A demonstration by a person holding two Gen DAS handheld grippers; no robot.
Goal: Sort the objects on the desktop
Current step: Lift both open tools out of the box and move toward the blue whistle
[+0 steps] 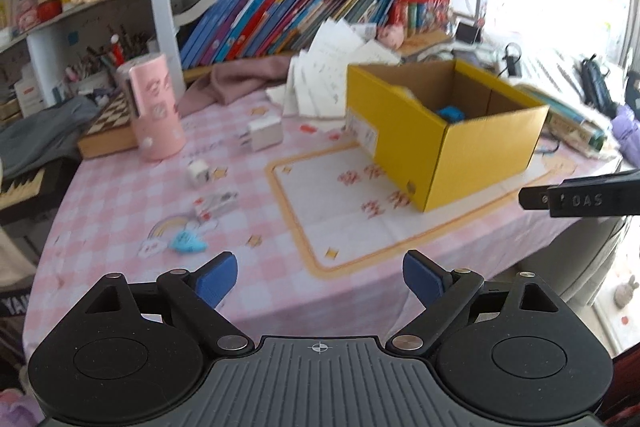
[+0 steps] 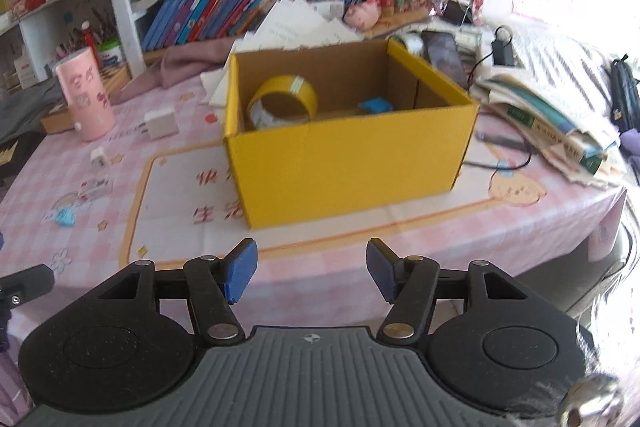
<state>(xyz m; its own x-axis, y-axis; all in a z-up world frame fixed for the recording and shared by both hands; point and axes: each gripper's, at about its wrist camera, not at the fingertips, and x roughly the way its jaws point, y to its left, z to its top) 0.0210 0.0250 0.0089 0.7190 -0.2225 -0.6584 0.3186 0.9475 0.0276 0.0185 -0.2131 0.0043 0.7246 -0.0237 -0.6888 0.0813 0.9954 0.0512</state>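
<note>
- Here, the left tongs [image 1: 320, 281], black with blue pads, stand wide apart over the near edge of the surface [image 1: 120, 195], which wears a pink-and-white checked cloth; nothing lies between the pads.
- The right tongs [image 2: 312, 273], of the same make, stand parted less widely than the left, also with nothing in them, facing the near wall of the yellow corrugated cardboard box [image 2: 348, 163].
- The box is open-topped and sits on a white panel with an orange border printed in the cloth.
- Inside the box, right view: a roll of yellowish-brown packing tape [image 2: 282, 101] leaning on edge toward the left wall, and a small blue block [image 2: 376, 106] further right. The left view shows only the blue block [image 1: 451, 114] over the rim.
- Loose on the cloth left of the box: a white cube-shaped charger [image 1: 265, 134], a smaller white cube plug [image 1: 199, 173] nearer, a small white-and-red oblong item [image 1: 216, 205], too blurred to identify, and a flat light-blue piece [image 1: 186, 242] nearest the left tongs.
- A tall pink cylindrical container [image 1: 157, 107] stands upright at the far left, just beside a wooden chessboard [image 1: 110, 123].
- White papers [image 1: 332, 67] lean behind the box; shelves of books [image 1: 280, 23] run along the back.
- Stacked books and a black cable [image 2: 516, 155] lie right of the box.
</note>
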